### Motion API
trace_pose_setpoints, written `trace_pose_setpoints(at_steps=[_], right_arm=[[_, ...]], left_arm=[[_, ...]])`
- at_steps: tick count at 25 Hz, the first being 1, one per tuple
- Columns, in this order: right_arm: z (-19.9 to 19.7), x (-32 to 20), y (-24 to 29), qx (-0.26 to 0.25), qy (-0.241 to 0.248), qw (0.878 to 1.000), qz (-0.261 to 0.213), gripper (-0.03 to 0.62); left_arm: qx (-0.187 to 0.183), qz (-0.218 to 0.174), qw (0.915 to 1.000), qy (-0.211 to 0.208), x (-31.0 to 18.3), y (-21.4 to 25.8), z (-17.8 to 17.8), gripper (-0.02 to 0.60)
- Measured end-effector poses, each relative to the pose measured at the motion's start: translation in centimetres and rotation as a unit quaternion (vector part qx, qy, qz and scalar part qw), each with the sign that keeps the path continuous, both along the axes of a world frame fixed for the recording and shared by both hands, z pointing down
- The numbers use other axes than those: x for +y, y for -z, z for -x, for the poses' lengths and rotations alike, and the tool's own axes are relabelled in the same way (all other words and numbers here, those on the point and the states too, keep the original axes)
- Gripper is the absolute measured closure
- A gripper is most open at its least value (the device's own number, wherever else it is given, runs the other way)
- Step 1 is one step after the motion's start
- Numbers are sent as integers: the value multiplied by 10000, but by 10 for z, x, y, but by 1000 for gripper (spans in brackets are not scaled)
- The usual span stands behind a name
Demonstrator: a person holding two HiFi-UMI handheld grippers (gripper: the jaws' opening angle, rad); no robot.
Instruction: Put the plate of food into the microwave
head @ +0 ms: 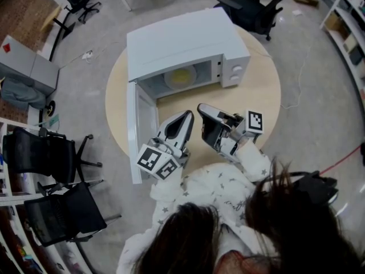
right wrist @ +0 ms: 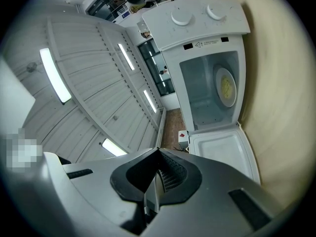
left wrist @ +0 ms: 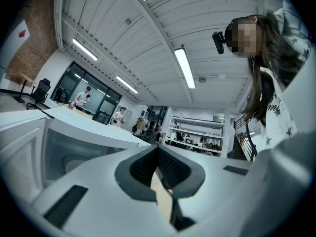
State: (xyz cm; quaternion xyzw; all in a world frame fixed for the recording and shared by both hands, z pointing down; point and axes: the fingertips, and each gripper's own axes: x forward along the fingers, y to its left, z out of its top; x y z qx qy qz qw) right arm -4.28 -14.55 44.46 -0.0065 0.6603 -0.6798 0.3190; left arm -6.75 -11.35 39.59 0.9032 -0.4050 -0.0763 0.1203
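Observation:
A white microwave (head: 182, 44) stands on the round tan table (head: 262, 96) with its door (head: 142, 130) swung open to the left. Inside it sits the plate of yellow food (head: 180, 77), which the right gripper view also shows as the plate (right wrist: 225, 87) in the open cavity. Both grippers hover over the table in front of the microwave, close to the person's body. My left gripper (head: 187, 117) is shut and empty, tilted up so its view holds mostly ceiling and the microwave (left wrist: 74, 142). My right gripper (head: 203, 108) is shut and empty too.
Black office chairs (head: 57, 153) stand left of the table and another chair (head: 256, 7) behind it. A grey cabinet (head: 25, 67) is at the far left, shelves (head: 351, 21) at the right. The open door (right wrist: 224, 154) juts toward the table edge.

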Motion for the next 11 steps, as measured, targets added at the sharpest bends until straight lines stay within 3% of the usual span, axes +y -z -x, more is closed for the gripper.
trace_pose_setpoints(at_steps=[11], right_arm=[[1,2,-13,89,-2,9999,128,588]], left_arm=[[-89,142,9999,4,3,-12,0,586]])
